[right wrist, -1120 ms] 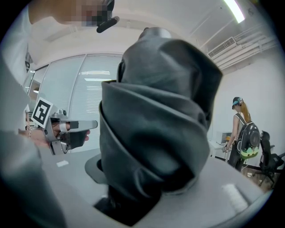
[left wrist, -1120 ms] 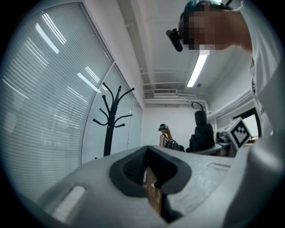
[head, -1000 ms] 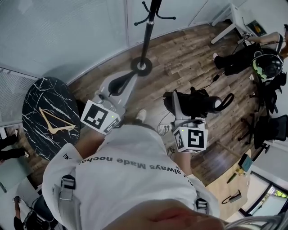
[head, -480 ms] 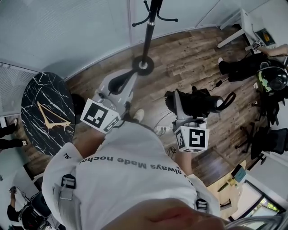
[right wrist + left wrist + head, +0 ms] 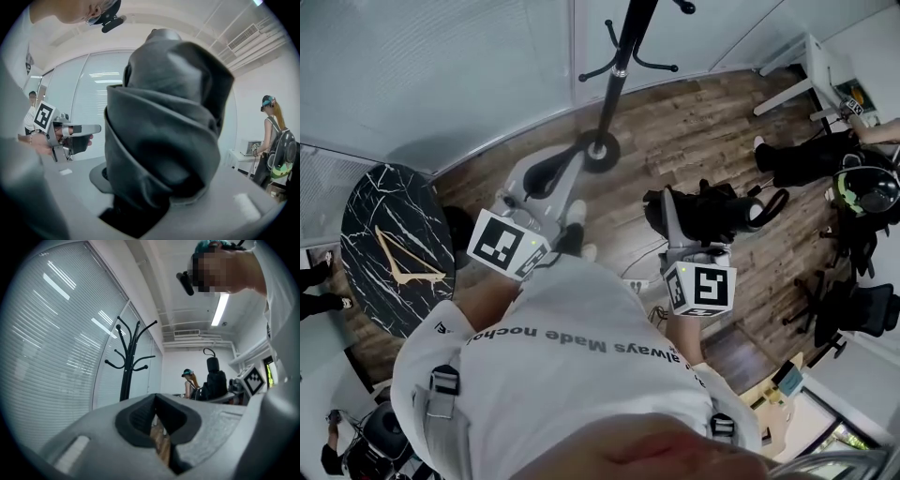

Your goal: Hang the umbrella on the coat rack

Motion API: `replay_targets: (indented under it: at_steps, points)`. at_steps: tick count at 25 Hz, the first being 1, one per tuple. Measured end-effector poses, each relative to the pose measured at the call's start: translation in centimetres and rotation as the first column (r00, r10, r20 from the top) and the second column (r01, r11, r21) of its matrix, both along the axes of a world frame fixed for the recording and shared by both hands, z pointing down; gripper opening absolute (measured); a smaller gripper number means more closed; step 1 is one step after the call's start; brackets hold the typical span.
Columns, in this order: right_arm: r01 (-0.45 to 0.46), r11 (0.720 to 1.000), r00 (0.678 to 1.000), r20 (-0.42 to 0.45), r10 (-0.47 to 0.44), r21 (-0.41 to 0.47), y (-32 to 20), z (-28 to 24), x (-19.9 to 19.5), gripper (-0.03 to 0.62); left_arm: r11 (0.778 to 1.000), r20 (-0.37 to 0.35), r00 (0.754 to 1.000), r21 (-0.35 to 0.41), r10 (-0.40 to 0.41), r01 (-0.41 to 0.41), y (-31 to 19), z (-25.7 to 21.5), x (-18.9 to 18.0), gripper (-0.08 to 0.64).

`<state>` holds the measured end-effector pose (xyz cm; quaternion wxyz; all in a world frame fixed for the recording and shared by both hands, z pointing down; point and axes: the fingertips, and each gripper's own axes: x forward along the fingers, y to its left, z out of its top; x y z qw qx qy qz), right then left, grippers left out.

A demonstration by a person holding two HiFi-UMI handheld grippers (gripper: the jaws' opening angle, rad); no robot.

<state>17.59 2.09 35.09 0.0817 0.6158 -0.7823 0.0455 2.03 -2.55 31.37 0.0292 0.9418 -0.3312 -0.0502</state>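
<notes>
A black coat rack (image 5: pixel 619 66) stands ahead by the glass wall, with its round base (image 5: pixel 600 148) on the wood floor. In the left gripper view the coat rack (image 5: pixel 126 366) rises just left of the jaws. My right gripper (image 5: pixel 694 220) is shut on the folded black umbrella (image 5: pixel 717 211), held level to the right of the rack. The umbrella's fabric (image 5: pixel 164 117) fills the right gripper view, bunched between the jaws of my right gripper (image 5: pixel 159 187). My left gripper (image 5: pixel 562 169) points at the rack's base, shut, with nothing in it. My left gripper (image 5: pixel 70 136) also shows at the left of the right gripper view.
A round black marble table (image 5: pixel 366 234) with a wooden hanger (image 5: pixel 403 262) stands at the left. A person with a backpack (image 5: pixel 825 155), a white desk (image 5: pixel 811 66) and office chairs (image 5: pixel 862 300) are at the right. A glass wall with blinds (image 5: pixel 441 66) runs behind the rack.
Both grippers have been carried forward toward the coat rack, whose hooks now show more fully. The umbrella stays in the right gripper.
</notes>
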Motion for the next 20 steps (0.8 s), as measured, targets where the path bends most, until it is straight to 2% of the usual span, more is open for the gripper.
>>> replay_targets:
  at_steps: [5,11,20]
  points:
    - [0.009,1.0,1.0,-0.027,-0.009,0.008,-6.7,-0.6,-1.0,0.249,1.0,-0.02,1.0,0.007,-0.014,0.014,-6.0,-0.4,-1.4,0.002]
    - [-0.029,1.0,0.997,-0.066,0.028,-0.013,-13.5,-1.0,-1.3,0.248,1.0,-0.031,1.0,0.016,-0.001,0.002,-12.6,-0.8,-2.4,0.002]
    - [-0.035,0.997,0.993,-0.112,0.026,-0.075,-20.7,0.3,-1.7,0.247,1.0,-0.03,1.0,0.023,0.007,-0.007,-18.8,-0.9,-3.1,0.002]
